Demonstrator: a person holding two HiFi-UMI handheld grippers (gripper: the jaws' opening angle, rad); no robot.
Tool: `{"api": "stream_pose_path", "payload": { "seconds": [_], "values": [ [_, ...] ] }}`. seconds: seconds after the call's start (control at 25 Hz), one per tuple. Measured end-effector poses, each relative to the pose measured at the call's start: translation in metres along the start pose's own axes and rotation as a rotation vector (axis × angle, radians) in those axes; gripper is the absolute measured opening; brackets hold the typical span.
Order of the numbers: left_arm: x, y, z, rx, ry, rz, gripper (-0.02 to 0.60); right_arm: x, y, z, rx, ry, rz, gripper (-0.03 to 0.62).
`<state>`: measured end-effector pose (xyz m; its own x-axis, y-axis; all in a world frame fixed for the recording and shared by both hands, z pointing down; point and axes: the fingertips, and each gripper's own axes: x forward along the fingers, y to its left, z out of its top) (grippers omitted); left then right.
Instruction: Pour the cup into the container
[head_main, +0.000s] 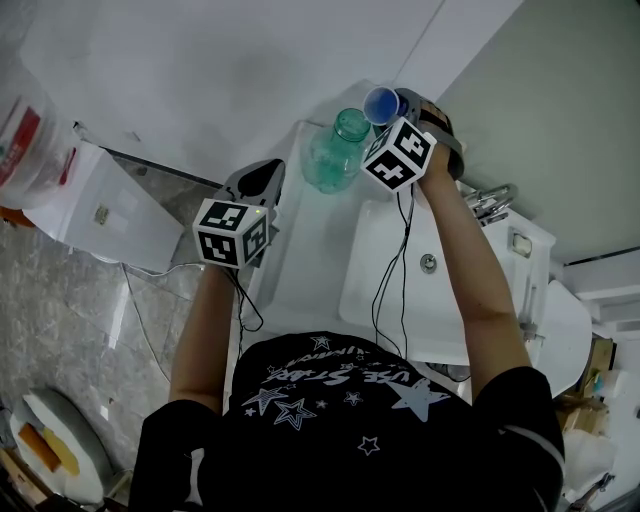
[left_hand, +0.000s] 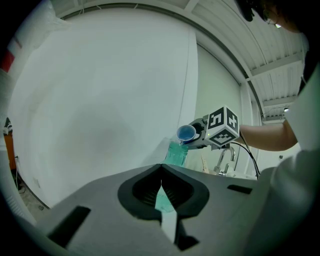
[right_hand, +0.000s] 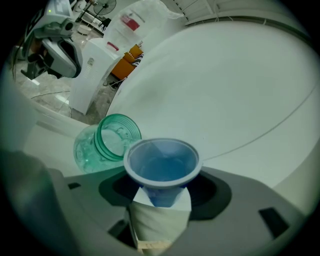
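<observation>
Blue thin plastic, the cup (right_hand: 161, 167) should be light, springy and easy to crush, so I judge a mild pinch low on its tapered wall best. The right gripper (right_hand: 162, 200) holds it just so, jaws wide and pressing its lower part. Its long axis is tipped well over, mouth aimed past the jaws' left toward the green-tinted container (right_hand: 107, 142) just ahead. The left gripper (left_hand: 161, 187) waits well apart, jaws together, empty

I stood at a white sink (head_main: 430, 310) with a chrome tap (head_main: 490, 200), a white wall (head_main: 230, 60) ahead and grey marbled floor (head_main: 60, 320) below.
</observation>
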<state>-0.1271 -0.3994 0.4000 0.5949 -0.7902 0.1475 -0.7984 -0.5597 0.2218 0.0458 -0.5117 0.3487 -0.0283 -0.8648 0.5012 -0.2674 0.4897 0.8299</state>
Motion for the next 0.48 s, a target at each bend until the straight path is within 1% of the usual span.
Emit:
{"api": "stream_pose_path", "payload": {
  "seconds": [0.24,0.48],
  "values": [
    [0.0008,-0.0013,0.0007,0.002,-0.005,-0.004,0.009,-0.0016,-0.0010,-0.0010,0.009,0.000,-0.004,0.284],
    [0.0017,-0.0036,0.0015,0.002,-0.007,-0.008,0.010,-0.0056,-0.0023,-0.0012,0.065,-0.016,0.021,0.284]
  ]
}}
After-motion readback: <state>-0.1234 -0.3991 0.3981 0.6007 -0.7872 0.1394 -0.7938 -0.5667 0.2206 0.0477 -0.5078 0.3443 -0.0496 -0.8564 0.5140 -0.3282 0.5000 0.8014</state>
